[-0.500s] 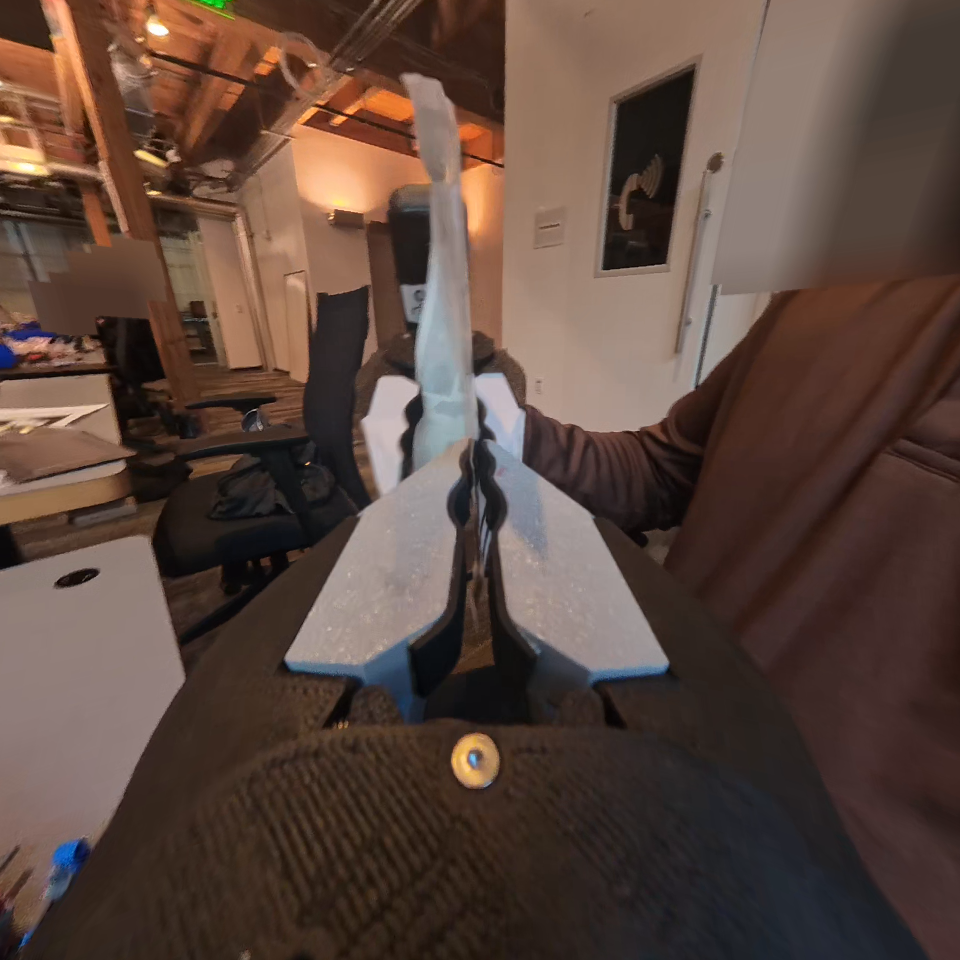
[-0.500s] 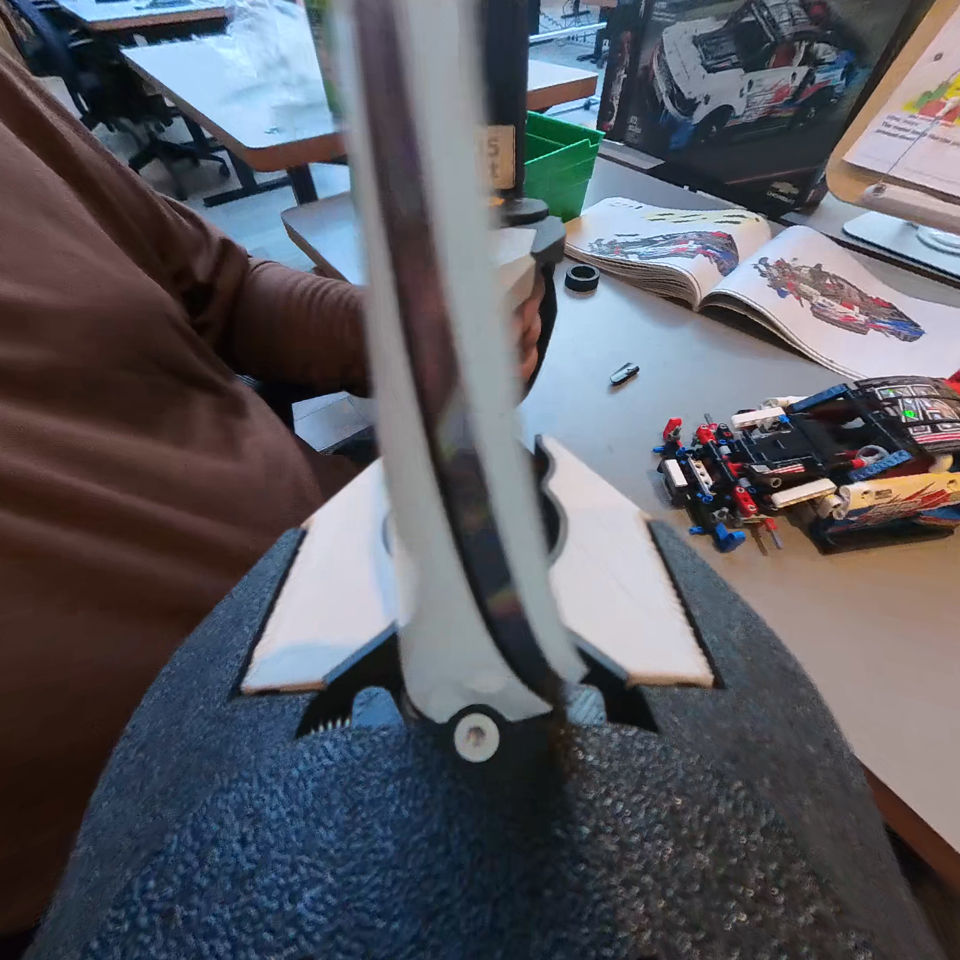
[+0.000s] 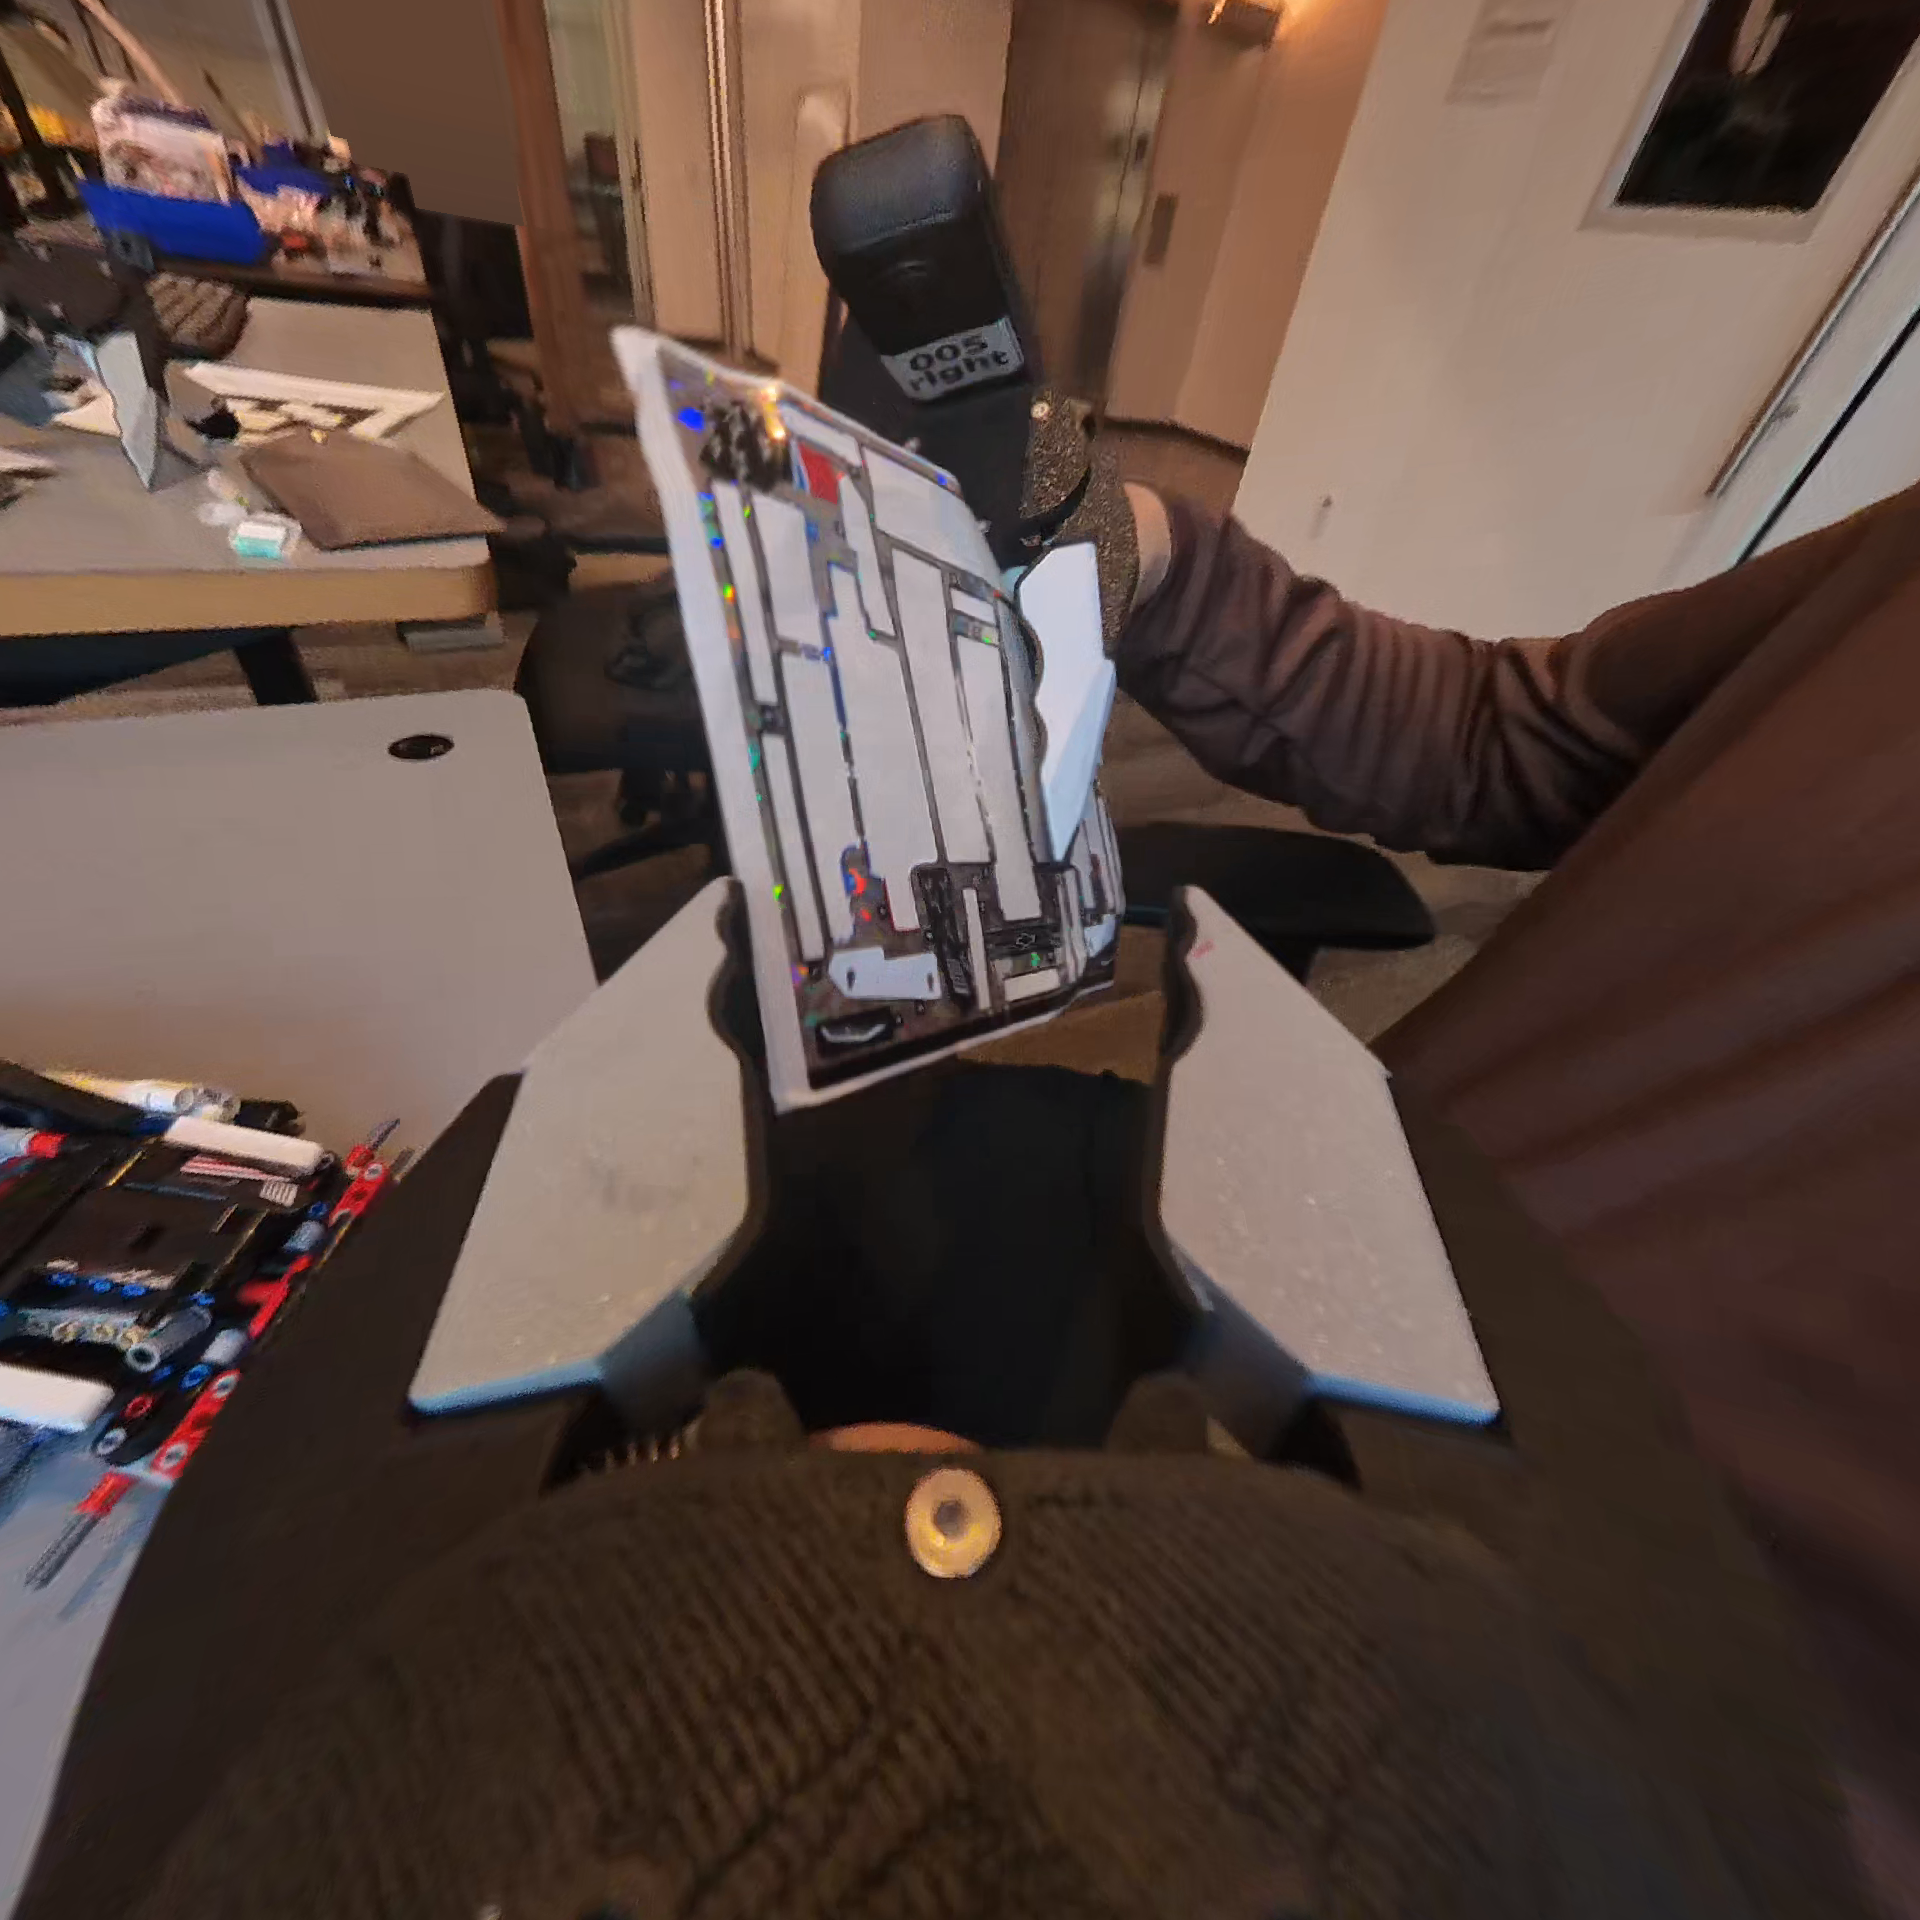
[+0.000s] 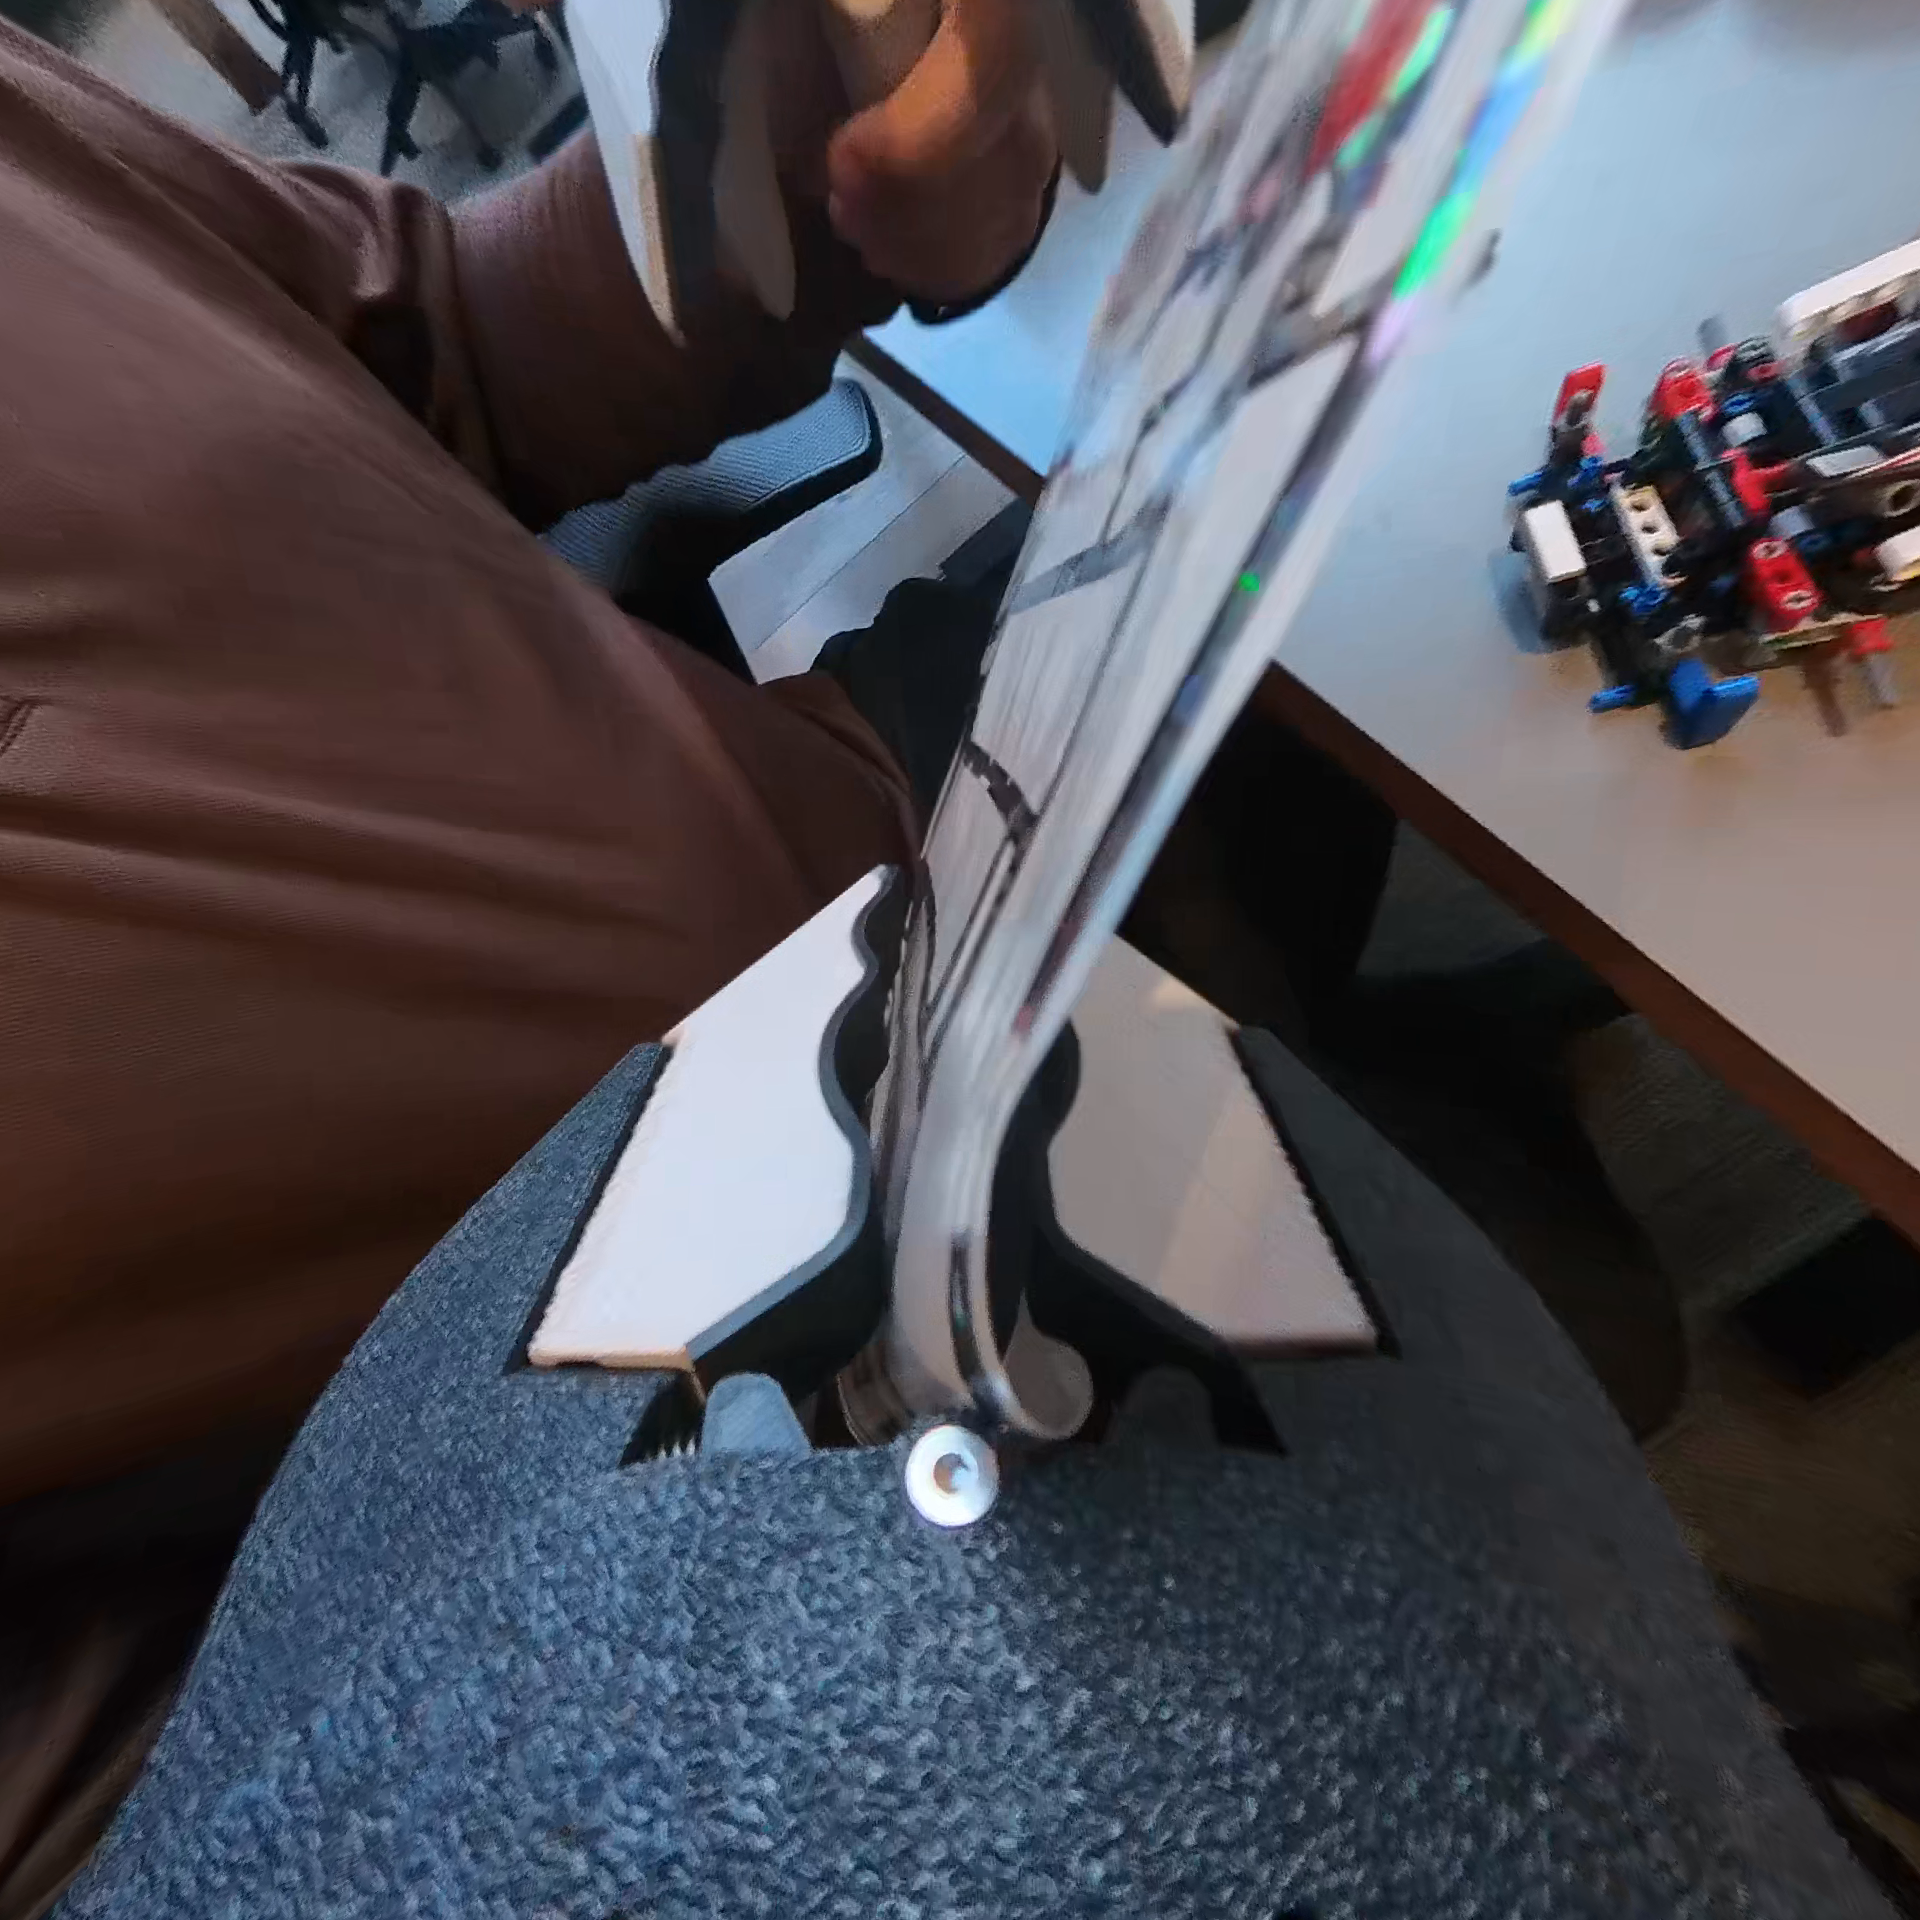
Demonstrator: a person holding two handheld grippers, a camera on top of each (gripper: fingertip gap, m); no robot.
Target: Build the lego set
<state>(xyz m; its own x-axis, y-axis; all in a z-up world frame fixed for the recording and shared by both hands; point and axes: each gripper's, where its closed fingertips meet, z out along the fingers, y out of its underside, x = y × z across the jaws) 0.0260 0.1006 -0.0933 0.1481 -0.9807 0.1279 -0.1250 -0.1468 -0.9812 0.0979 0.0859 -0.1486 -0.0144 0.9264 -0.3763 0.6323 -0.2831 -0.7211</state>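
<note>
Your right hand-held gripper point(image 4: 966, 1039) was closed on the lower edge of a thin white sticker sheet point(image 4: 1174, 582) with black outlines and shiny rainbow spots. The sheet stood up from between its two white fingers point(image 4: 727, 1174) and leaned toward the pale grey worktop point(image 4: 1558, 831); it was blurred in the right wrist view. In the left wrist view the same sheet point(image 3: 883, 727) was seen from its printed face, tilted, with the right hand-held gripper point(image 3: 1060, 707) pinching its right edge in the air above your lap.

Your left hand-held gripper point(image 3: 956, 997) was wide open and held nothing. The bottom corner of the sheet hung between its two grey fingers point(image 3: 623, 1195), but I could not tell if it touched either of them.

The partly built lego car of black, red, blue and white pieces point(image 4: 1745, 530) lay on the worktop, well apart from both grippers, to the right in the right wrist view. In the left wrist view it point(image 3: 156, 1247) showed at the lower left edge. Your brown sleeve point(image 3: 1403, 707) reached across behind the sheet.
</note>
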